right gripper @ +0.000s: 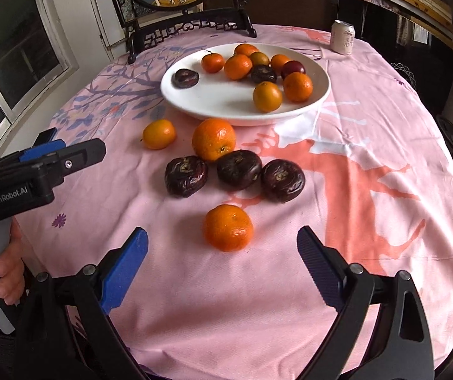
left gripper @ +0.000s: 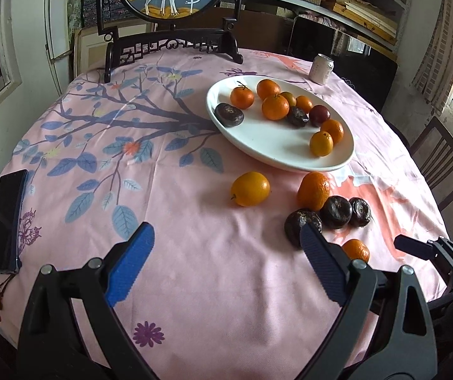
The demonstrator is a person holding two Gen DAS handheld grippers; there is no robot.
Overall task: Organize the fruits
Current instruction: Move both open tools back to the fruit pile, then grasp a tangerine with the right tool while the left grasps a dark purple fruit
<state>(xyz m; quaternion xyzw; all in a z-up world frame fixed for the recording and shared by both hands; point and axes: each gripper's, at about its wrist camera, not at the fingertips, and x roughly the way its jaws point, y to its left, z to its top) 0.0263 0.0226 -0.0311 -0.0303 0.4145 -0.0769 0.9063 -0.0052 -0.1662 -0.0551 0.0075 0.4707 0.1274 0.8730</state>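
Right now the right gripper [right gripper: 221, 243] is standing spread wide and empty, tilting down toward the nearest mandarin [right gripper: 228, 227], which is sitting on the pink tablecloth [right gripper: 369, 190] just ahead of the fingertips, not yet between them. Beside it, the left gripper [left gripper: 226, 237] is also hanging spread and empty, over bare cloth. Further out, three dark wrinkled fruits [right gripper: 237, 169] are lying in a row, with a larger orange [right gripper: 213, 139] touching the middle one and a small yellow-orange fruit [right gripper: 159, 134] lying apart to the left. Beyond them the white plate [right gripper: 213, 107] is already holding a mixed pile of oranges and dark fruit.

As a judgement, the round mandarin is likely to roll if one pad is touching it first, and it could be knocking into the dark fruits behind. Squeezing too hard is risking a bruise. Carrying it low over the plate's rim could be nudging the fruit already inside.
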